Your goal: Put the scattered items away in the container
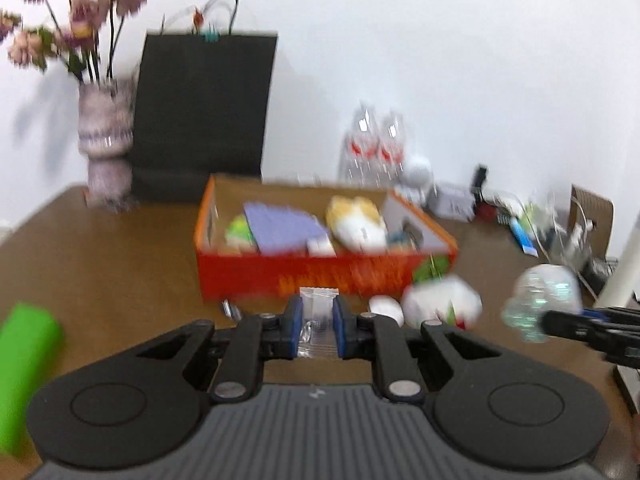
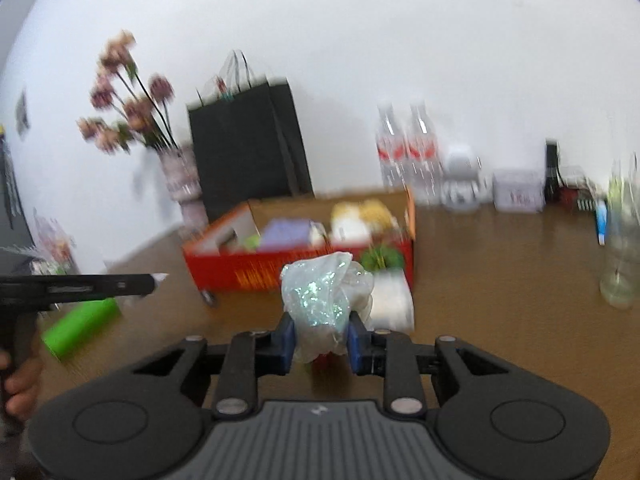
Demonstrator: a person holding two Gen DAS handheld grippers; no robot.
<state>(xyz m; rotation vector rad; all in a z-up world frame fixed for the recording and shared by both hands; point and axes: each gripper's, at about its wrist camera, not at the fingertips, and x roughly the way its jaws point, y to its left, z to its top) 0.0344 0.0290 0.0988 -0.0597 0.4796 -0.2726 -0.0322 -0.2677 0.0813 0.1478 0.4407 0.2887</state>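
My left gripper (image 1: 316,314) is shut on a small clear plastic packet (image 1: 319,298), held above the brown table just in front of the orange-red box (image 1: 304,276). The box holds a purple booklet (image 1: 284,226), a yellow and white soft toy (image 1: 356,220) and other small items. My right gripper (image 2: 320,334) is shut on a crumpled iridescent plastic bundle (image 2: 320,292), also near the box (image 2: 240,266). A green cylinder (image 1: 24,360) lies on the table at the left. A white package (image 1: 440,304) rests against the box's front right corner.
A black paper bag (image 1: 204,112) and a vase of pink flowers (image 1: 106,140) stand behind the box. Two water bottles (image 1: 372,148) and assorted clutter (image 1: 520,220) line the back right. A clear bottle (image 2: 622,256) stands at the right. A hand (image 2: 20,384) grips the left tool.
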